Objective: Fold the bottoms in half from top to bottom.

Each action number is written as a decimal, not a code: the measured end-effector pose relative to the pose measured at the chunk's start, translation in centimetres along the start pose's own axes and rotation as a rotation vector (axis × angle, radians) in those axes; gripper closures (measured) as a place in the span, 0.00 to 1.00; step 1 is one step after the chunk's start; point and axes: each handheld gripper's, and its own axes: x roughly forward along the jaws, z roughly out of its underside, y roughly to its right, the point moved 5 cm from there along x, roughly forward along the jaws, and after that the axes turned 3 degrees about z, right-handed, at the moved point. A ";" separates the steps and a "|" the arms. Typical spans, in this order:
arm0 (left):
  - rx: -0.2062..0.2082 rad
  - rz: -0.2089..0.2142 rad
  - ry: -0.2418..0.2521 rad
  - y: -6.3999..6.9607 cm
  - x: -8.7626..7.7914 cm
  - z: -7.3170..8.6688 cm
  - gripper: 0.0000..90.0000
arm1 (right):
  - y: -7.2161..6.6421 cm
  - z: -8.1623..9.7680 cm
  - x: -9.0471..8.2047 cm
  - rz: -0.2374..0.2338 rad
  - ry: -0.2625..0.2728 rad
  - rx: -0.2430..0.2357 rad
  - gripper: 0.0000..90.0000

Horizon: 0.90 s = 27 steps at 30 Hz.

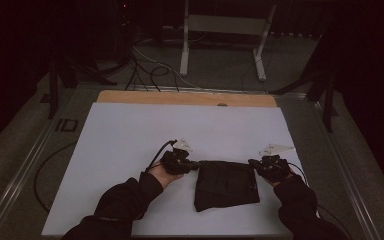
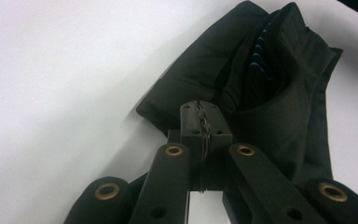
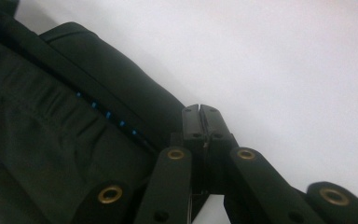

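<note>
With both sets of fingers clamped on thin corners of the cloth (image 1: 226,185), left (image 2: 200,122) and right (image 3: 201,122), lift unevenly and one edge slips free.

A dim room; a white table top (image 1: 130,150) with a strip of bare wood along its far edge fills the middle; a black folded garment (image 1: 226,184) lies flat on it toward the near side, right of centre. The left gripper (image 1: 194,164) meets the garment's upper left corner, the right gripper (image 1: 253,163) its upper right corner; whether cloth is pinched in either is hard to judge from here, dark on dark. Each gripper carries a pale three-cornered plate; black sleeves (image 1: 125,202) come in from the bottom edge. Beyond the table, cables (image 1: 150,70) lie on grey floor beside a white frame (image 1: 225,30).
</note>
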 end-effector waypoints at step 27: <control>-0.024 0.092 -0.026 0.4 2.2 0.4 1.00 | -0.2 2.6 2.9 -0.098 -0.090 0.035 1.00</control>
